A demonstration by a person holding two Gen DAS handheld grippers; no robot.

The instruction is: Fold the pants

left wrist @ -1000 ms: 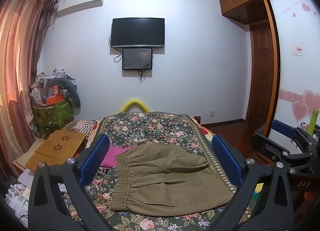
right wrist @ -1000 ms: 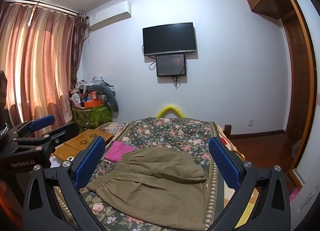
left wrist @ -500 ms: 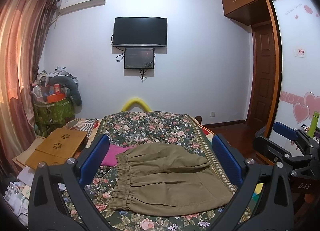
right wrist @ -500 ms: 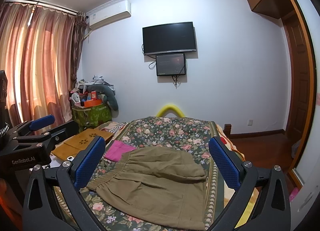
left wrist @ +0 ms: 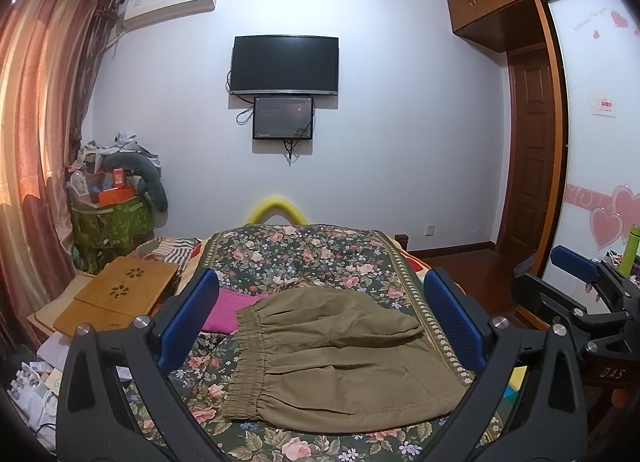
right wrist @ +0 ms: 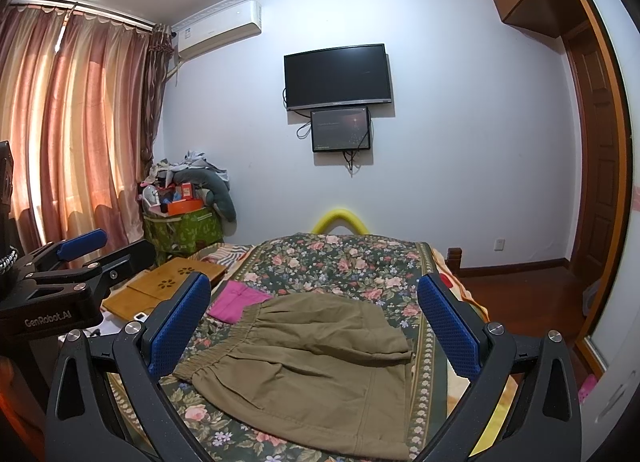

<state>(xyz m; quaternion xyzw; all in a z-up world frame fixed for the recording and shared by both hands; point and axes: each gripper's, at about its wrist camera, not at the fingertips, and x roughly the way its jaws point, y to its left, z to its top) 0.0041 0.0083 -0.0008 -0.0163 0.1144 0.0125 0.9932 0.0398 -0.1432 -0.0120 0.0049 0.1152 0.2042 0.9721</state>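
Note:
Olive-brown pants (left wrist: 336,358) lie folded flat on the floral bedspread (left wrist: 304,250), elastic waistband to the left. They also show in the right wrist view (right wrist: 316,366). My left gripper (left wrist: 320,322) is open and empty, held above and in front of the pants. My right gripper (right wrist: 314,322) is open and empty too, at a similar height. The right gripper shows at the right edge of the left wrist view (left wrist: 580,294), and the left gripper at the left edge of the right wrist view (right wrist: 68,266).
A pink cloth (left wrist: 230,308) lies on the bed beside the waistband. A wooden lap desk (left wrist: 120,294) sits left of the bed. A cluttered green bag (left wrist: 108,218) stands by the curtains. A TV (left wrist: 286,64) hangs on the far wall. Door and wardrobe stand at right.
Both views have shifted very slightly; the pants lie unchanged and both grippers stay open above them.

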